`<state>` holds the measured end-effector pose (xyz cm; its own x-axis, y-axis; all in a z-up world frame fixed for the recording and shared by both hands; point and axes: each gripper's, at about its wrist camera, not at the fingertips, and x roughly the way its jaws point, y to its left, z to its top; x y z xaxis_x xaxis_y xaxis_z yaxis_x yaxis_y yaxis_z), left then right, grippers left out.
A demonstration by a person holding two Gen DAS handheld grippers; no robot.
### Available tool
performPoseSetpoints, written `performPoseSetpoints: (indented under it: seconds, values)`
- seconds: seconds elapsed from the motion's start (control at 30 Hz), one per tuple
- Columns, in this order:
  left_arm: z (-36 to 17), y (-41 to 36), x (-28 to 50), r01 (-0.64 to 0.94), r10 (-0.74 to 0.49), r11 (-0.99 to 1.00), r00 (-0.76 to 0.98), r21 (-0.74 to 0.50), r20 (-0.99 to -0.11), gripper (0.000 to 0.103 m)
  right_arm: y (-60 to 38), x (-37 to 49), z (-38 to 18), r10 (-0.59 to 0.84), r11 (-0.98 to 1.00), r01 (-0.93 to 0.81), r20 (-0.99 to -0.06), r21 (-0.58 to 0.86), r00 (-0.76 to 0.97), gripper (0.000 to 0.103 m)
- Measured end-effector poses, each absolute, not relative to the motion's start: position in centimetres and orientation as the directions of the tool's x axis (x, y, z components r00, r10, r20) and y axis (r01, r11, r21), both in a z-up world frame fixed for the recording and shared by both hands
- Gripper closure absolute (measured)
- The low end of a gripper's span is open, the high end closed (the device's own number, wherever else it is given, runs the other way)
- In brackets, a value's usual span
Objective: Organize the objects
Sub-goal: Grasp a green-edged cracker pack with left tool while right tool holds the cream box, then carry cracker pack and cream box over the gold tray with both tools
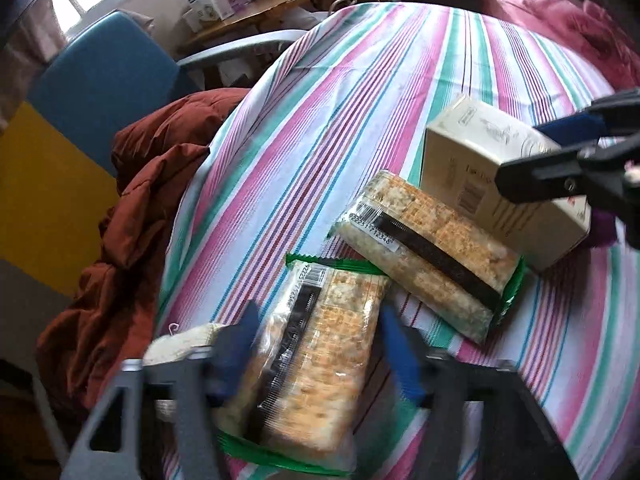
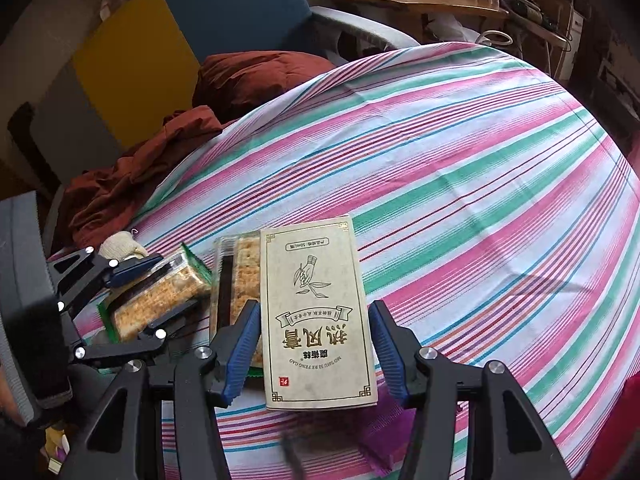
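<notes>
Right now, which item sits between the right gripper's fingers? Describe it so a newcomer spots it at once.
Start at the striped tablecloth. Near its close edge lie two clear cracker packs, side by side. Just right of them, between the right gripper fingers, is the cream box: the only cardboard item, printed with a hand-and-sprig drawing and Chinese characters.

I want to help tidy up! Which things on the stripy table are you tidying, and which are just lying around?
Being tidied:
- cracker pack between the left gripper fingers
- second cracker pack on the cloth
- cream box between the right gripper fingers

Just lying about:
- red-brown jacket
- blue chair
- shelf boxes
- purple packet
</notes>
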<state>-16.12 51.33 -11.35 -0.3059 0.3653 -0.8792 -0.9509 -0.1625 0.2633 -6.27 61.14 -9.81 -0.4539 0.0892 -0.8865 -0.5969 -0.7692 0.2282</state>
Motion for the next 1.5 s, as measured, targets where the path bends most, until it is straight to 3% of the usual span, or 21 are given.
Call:
performPoseSetpoints:
  seconds: [0.13, 0.43, 0.77, 1.5]
  values:
    - [-11.0, 50.5, -15.3, -0.941, 0.37, -0.21, -0.327, 0.264, -0.87, 0.056, 61.1, -6.4, -9.9, 0.099, -0.775, -0.594, -0.887, 0.216, -0.451, 0.047]
    - [-7.3, 45.4, -9.9, -0.87, 0.431, -0.472, -0.369, 0.143, -0.823, 0.056, 61.0, -6.5, -9.9, 0.095, -0.786, -0.578, -0.882, 0.217, -0.461, 0.048]
    - [-10.8, 37.9, -4.2, -0.733, 0.352, -0.676, -0.411, 0.075, -0.841, 0.056, 60.2, -6.5, -8.9, 0.127, -0.808, -0.553, -0.855, 0.205, -0.503, 0.048]
    - [-11.9, 36.8, -3.3, -0.694, 0.373, -0.717, -0.466, 0.07, -0.802, 0.054, 58.8, -6.3, -7.0, 0.167, -0.846, -0.495, -0.783, 0.198, -0.599, 0.05]
